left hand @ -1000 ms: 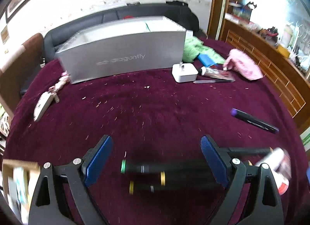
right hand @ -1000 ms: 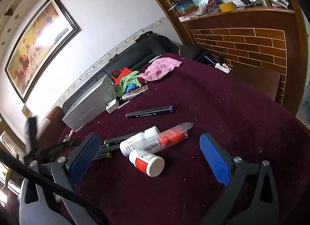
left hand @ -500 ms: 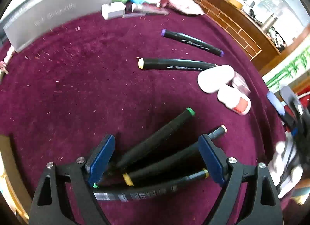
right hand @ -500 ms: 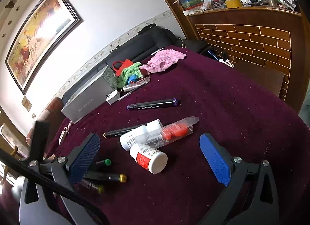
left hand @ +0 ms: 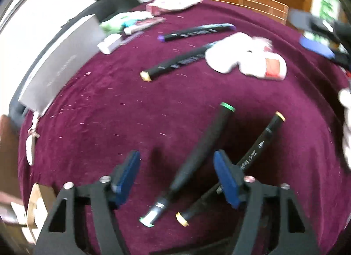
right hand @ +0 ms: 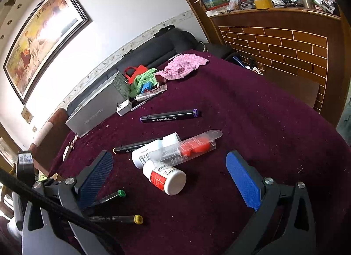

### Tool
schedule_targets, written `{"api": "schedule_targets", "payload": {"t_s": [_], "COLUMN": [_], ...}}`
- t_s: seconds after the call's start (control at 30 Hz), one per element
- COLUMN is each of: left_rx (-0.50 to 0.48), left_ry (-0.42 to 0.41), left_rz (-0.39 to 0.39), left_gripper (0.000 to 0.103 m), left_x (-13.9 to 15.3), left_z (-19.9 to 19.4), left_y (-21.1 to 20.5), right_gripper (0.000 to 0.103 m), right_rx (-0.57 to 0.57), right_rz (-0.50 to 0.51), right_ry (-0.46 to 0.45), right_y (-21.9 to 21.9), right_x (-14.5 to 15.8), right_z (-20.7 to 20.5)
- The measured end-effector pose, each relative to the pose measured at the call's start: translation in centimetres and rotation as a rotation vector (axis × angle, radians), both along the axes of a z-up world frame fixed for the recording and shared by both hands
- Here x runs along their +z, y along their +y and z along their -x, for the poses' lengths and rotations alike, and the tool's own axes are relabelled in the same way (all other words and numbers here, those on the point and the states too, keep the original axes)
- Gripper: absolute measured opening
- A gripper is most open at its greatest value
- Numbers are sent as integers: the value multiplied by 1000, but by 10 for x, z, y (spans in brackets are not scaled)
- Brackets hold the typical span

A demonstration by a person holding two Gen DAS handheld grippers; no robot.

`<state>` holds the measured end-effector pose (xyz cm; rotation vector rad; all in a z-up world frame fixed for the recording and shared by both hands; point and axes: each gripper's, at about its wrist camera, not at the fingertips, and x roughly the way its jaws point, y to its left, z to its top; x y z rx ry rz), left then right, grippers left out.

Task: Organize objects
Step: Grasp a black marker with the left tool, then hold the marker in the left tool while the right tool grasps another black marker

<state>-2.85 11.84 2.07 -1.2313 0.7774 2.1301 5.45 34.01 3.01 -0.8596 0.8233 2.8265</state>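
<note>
Left wrist view: left hand-held gripper [left hand: 176, 177] points steeply down at the table [left hand: 109, 112], covered in maroon cloth.
Left jaws: half apart, just been closing; green-capped marker [left hand: 197, 160] lies between the pads, neither pad seen pressing on it.
Yellow-capped marker [left hand: 258, 156]: lies at 3 o'clock of the green one, passing under the right pad.
Beige-capped marker [left hand: 175, 64]: at 12 o'clock, far end touching the white bottles [left hand: 245, 57].
Purple-capped marker [left hand: 197, 31]: beyond it, lying apart.
Silver box [left hand: 59, 64]: at 10 o'clock, near the table edge.
Right wrist view: right hand-held gripper [right hand: 173, 178] hovers with jaws wide apart, nothing gripped.
Between its pads: red-labelled bottle [right hand: 166, 178] on its side, touching a second white bottle [right hand: 149, 152] and a clear tube [right hand: 186, 147] with red contents.
Pink cloth [right hand: 182, 66]: at 12 o'clock, far side of the table.
</note>
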Motion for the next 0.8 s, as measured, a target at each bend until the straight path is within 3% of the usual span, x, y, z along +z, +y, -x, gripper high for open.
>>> {"api": "schedule_targets", "payload": {"t_s": [0.07,0.1,0.2,0.3,0.47,0.8], "left_rx": [-11,-10,-12,1,97,152], "left_ry": [-14,-46,-90,-97,-119,28], "left_rz": [-19,-36,-58,-37,-72,-46], "left_gripper": [46,32,13,11,11,11], "left_x": [1,3,3,4,3,0], "left_z": [-2,-2,-1,-8,-20,-33], "left_y": [-1,0,5,11,-6,4], "right_gripper": [103,103,103,103,103,103], "right_rx": [4,6,11,10,12,14], "right_rz": [3,2,-3,-8,-12,-69], "right_ry": [-3,-3,-5,-14,-15,-27], "right_y": [0,0,-2,-3,-4,-13], "right_x": [-1,-1,-1,-2,-3,-3], "right_z": [1,1,3,4,4,5]}}
